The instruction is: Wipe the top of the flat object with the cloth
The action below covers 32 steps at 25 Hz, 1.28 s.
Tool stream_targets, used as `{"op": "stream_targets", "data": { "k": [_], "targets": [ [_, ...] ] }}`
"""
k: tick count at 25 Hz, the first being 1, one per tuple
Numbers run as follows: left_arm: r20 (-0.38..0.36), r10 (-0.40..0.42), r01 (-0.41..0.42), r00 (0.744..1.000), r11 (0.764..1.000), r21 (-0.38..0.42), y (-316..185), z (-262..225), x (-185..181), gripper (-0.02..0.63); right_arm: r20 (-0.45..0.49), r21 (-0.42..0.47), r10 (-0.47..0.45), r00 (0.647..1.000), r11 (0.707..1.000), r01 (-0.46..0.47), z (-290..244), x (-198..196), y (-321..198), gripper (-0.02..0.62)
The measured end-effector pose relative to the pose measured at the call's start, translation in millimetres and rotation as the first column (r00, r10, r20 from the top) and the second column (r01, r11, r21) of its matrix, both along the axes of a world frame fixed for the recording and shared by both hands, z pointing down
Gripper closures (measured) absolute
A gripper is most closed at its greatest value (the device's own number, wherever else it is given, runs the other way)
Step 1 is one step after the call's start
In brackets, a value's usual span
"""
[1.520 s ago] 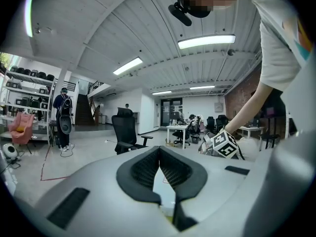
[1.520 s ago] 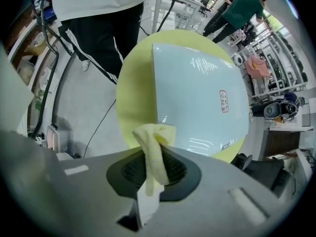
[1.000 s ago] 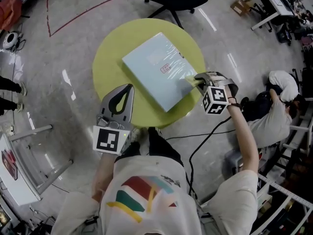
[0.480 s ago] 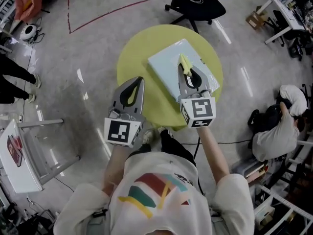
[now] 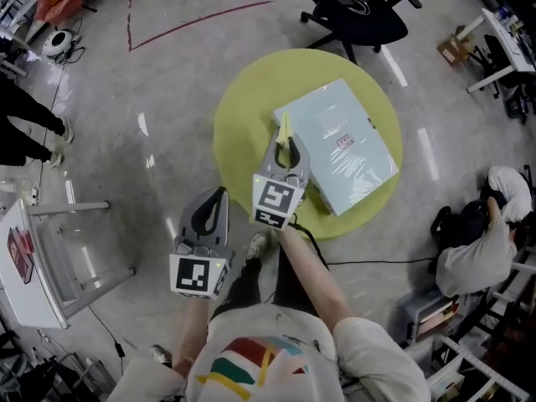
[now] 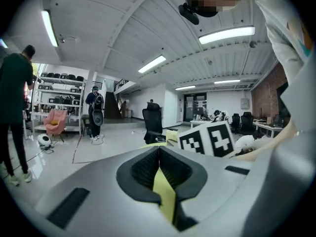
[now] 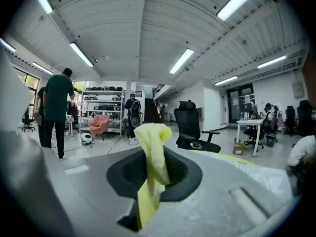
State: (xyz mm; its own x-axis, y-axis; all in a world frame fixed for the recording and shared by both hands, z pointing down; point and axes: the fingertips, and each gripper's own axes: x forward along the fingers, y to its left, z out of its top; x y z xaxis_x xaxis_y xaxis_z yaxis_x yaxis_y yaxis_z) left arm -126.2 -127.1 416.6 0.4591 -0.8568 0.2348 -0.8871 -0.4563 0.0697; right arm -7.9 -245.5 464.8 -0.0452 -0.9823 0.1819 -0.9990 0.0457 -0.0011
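Right tool (image 5: pixel 285 143) clamps the yellow cloth (image 5: pixel 283 126) beside the flat object (image 5: pixel 339 145), apparently off its top; left tool (image 5: pixel 219 193) closed, empty; wiping likely unfinished.

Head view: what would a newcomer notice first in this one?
The round yellow-green table stands out against the grey floor, with a pale blue flat object on its right half. The right gripper is by the object's left corner, a yellow cloth pinched in its fingers; the left gripper hangs shut and empty off the table.
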Motion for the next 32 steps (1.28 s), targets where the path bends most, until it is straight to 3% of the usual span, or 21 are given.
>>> {"op": "stream_targets", "data": {
  "k": [5, 11, 20, 25, 32],
  "targets": [
    [0.039, -0.039, 0.042, 0.998, 0.996, -0.074, 29, 28, -26, 0.591, 0.0, -0.085, 0.069, 0.998, 0.994, -0.069, 60, -16, -28, 0.571],
    [0.057, -0.078, 0.083, 0.995, 0.991, -0.108, 49, 42, -48, 0.591, -0.057, -0.166, 0.15, 0.987, 0.974, -0.157, 96, -14, -48, 0.569],
    [0.071, -0.001, 0.007, 0.997, 0.997, -0.081, 43, 29, -44, 0.591, -0.083, -0.207, 0.183, 0.98, 0.958, -0.197, 100, -9, -40, 0.569],
    [0.084, 0.082, -0.077, 0.993, 0.995, -0.068, 39, 21, -32, 0.591, -0.08, -0.238, 0.216, 0.973, 0.944, -0.229, 98, 8, 0, 0.569],
    [0.031, 0.216, -0.217, 0.976, 0.976, 0.034, 27, -12, 11, 0.591, -0.123, -0.27, 0.282, 0.952, 0.913, -0.305, 93, 49, 64, 0.569]
  ]
}}
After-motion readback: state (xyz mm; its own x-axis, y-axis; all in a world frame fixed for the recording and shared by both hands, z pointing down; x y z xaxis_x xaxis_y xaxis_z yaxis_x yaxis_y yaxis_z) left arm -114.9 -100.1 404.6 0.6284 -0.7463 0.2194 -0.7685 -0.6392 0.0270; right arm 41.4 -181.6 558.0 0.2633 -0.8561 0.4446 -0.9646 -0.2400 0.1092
